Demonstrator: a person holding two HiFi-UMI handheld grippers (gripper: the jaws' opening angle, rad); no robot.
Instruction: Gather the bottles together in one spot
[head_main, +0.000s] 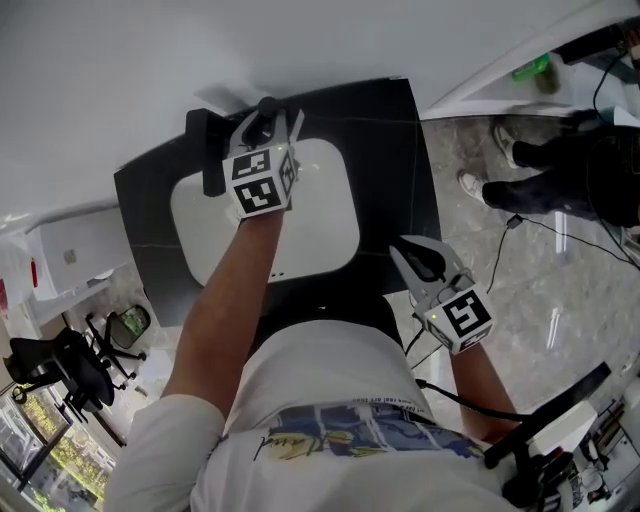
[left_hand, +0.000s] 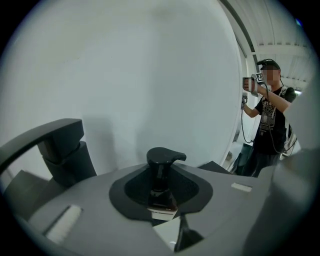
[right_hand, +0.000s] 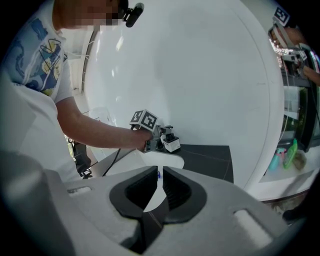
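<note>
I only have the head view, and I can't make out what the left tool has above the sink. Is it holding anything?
Observer: Yes. The left gripper view shows the left tool closed on a dark pump bottle.
Operator: Any markings on it?
Observer: A white label low on its body.
Operator: And the other hand?
Observer: The right gripper view shows the right tool empty, jaws narrowly apart.

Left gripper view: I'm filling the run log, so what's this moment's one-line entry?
left gripper shut on black pump-top bottle with white label | right gripper empty, jaws barely apart
</note>
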